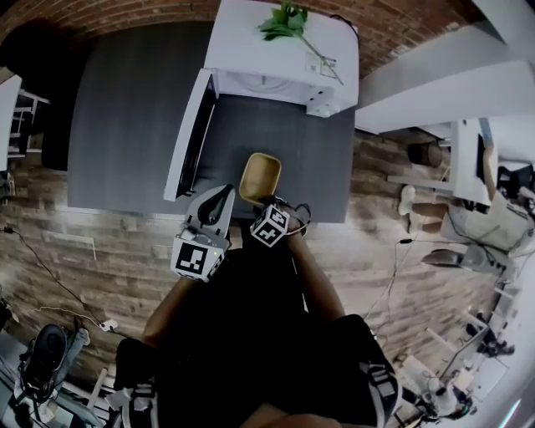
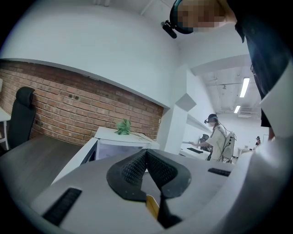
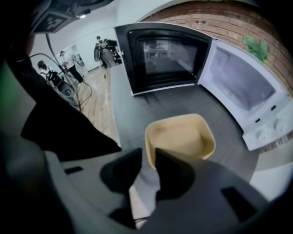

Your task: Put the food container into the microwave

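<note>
Grey table [image 1: 125, 109] by a brick wall. On its far side sits a white microwave [image 1: 276, 46] with its door [image 1: 188, 134] swung open to the left. The yellow food container [image 3: 181, 135] is empty and outside the microwave, over the table just in front of the opening. The right gripper [image 3: 147, 157] is clamped on its near rim. The left gripper [image 2: 146, 154] is just left of it - jaws pressed together, nothing between them. A green leafy sprig [image 1: 284, 21] lies on the microwave top.

Ahead of the left jaws we see a green leafy sprig [image 2: 122, 126] before the brick wall [image 2: 68, 107]. A black chair [image 2: 20, 116] stands far left, and the grey surface [image 2: 32, 157] lies beneath.
</note>
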Demonstrator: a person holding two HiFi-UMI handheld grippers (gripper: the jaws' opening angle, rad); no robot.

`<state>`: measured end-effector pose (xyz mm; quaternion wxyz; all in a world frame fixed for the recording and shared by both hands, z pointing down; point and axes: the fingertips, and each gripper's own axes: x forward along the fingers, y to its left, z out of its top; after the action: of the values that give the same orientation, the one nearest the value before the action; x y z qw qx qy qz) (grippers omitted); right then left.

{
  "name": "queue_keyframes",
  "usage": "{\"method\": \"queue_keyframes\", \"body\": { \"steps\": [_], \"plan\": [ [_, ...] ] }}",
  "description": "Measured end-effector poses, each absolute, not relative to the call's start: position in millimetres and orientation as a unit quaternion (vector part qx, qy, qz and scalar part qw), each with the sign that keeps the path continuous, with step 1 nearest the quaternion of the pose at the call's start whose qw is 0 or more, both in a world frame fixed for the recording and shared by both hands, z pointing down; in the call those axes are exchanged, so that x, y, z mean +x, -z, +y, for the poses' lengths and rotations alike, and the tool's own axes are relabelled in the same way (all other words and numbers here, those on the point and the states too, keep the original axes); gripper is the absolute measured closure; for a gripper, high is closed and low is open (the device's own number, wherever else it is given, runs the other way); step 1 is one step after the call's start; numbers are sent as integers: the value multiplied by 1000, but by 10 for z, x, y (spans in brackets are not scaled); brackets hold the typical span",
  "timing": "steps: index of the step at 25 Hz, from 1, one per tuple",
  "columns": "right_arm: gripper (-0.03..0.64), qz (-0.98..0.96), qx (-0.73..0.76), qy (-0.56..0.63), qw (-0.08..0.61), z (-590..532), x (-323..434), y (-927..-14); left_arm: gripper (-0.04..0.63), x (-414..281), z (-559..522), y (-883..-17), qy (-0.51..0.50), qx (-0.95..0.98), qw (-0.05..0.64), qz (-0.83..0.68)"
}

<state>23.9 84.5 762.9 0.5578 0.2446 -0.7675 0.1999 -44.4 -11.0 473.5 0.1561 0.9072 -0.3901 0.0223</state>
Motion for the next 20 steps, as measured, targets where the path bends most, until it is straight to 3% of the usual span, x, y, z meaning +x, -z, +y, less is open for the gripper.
{"method": "queue_keyframes", "body": {
  "steps": [20],
  "plan": [
    [511,-747,209,-200,598,874,225,-8064,560,-511,-147,-4824,-32,901,165,-399]
  ]
}}
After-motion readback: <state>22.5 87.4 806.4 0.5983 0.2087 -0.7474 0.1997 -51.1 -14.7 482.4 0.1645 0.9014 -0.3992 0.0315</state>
